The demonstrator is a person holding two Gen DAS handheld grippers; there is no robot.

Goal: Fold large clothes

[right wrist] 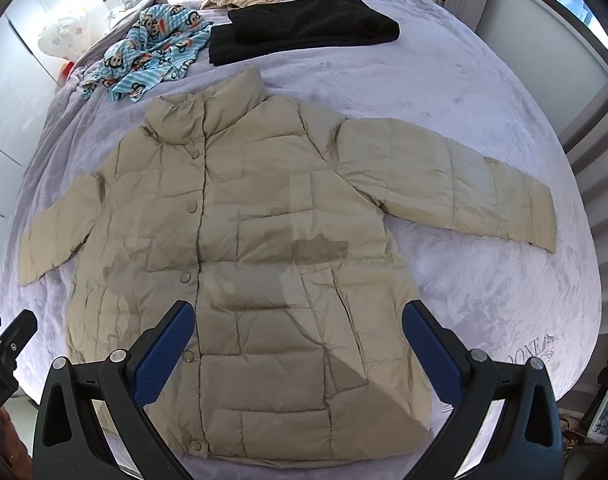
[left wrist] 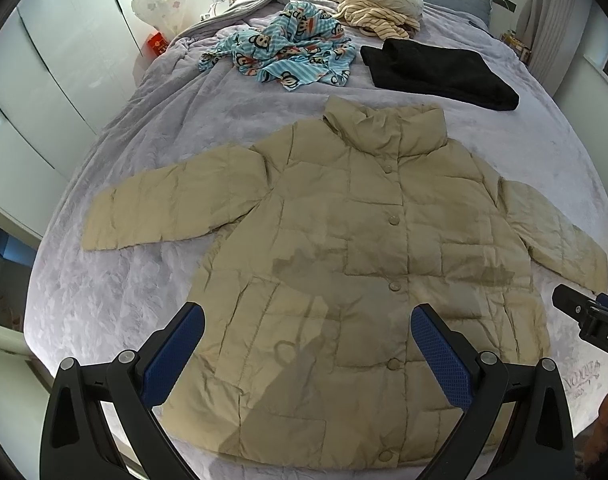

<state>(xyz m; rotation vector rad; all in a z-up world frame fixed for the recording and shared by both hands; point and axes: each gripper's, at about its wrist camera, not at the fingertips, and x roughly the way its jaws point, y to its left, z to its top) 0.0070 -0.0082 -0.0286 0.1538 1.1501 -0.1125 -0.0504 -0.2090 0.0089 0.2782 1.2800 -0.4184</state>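
Note:
A beige quilted puffer jacket (left wrist: 343, 264) lies flat, front up and buttoned, on the lavender bed cover (left wrist: 152, 128), collar away from me and both sleeves spread out to the sides. It also shows in the right wrist view (right wrist: 240, 240). My left gripper (left wrist: 307, 356) is open and empty, held above the jacket's lower left part. My right gripper (right wrist: 300, 352) is open and empty, held above the jacket's lower right part. The right gripper's body shows at the right edge of the left wrist view (left wrist: 587, 316).
Behind the jacket lie a folded black garment (left wrist: 435, 72), a crumpled blue monkey-print cloth (left wrist: 284, 52), and a cream striped garment with a cushion (left wrist: 379, 4). White wardrobe doors (left wrist: 44, 80) stand on the left. The bed's near edge is just below the jacket's hem.

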